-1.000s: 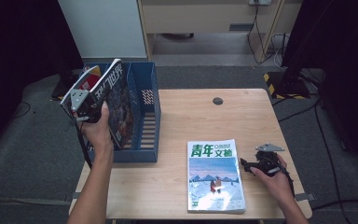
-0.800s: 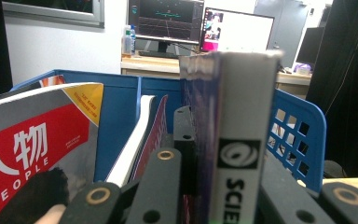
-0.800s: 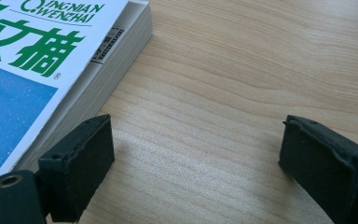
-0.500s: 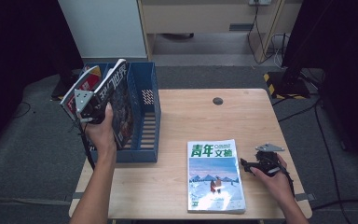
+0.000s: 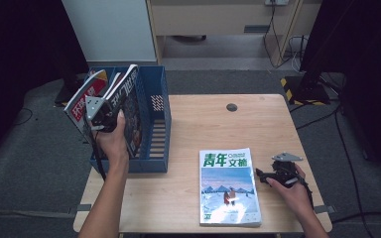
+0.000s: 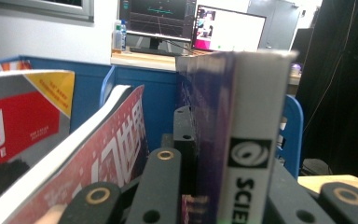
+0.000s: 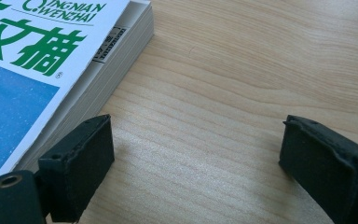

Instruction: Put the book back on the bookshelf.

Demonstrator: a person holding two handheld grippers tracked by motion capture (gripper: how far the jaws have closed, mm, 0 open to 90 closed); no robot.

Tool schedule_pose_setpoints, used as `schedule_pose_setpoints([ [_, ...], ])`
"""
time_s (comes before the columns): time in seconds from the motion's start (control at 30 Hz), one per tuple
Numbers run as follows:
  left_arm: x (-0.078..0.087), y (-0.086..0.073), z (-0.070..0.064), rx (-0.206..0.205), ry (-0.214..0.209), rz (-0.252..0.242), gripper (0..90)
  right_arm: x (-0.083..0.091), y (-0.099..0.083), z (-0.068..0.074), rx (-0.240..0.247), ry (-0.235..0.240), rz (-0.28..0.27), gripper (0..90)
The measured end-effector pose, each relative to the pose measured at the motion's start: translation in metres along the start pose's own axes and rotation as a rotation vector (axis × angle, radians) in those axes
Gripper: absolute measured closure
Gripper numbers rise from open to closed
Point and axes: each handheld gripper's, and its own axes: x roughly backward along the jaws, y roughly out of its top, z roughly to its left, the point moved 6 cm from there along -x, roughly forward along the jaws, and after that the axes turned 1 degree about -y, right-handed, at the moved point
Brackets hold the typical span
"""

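Nearest, the right gripper (image 5: pixel 267 177) is rested with jaws spread over bare table (image 5: pixel 203 119), just beside the green-titled magazine (image 5: pixel 228 186) (its page edge alongside). Farther off, a dark-covered, white-spined magazine (image 6: pixel 242 140) is pinched by the left gripper (image 5: pixel 104 119), tilted over the blue rack (image 5: pixel 158 129).

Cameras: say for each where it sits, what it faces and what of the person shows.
High view: above the person's side, facing the table; both forearms, left gripper, right gripper.
Left gripper view: rides the left gripper, facing the held magazine in the blue file box.
Right gripper view: facing the table beside the green-titled magazine, shared with the high view.
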Motion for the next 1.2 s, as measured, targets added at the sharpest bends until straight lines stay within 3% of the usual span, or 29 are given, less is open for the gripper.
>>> schedule_pose_setpoints([
  [0.13, -0.002, -0.004, 0.001, -0.013, 0.0, 0.004, 81.8, 0.0, 0.0, 0.0, 0.001, 0.001, 0.0, 9.8],
  [0.73, -0.008, -0.023, 0.009, 0.023, 0.021, 0.021, 81.7, 0.0, 0.0, 0.0, 0.001, 0.001, 0.0, 9.8],
  [1.2, -0.006, -0.025, 0.012, 0.032, 0.016, 0.016, 81.3, 0.0, 0.0, 0.0, 0.002, 0.001, 0.0, 9.8],
])
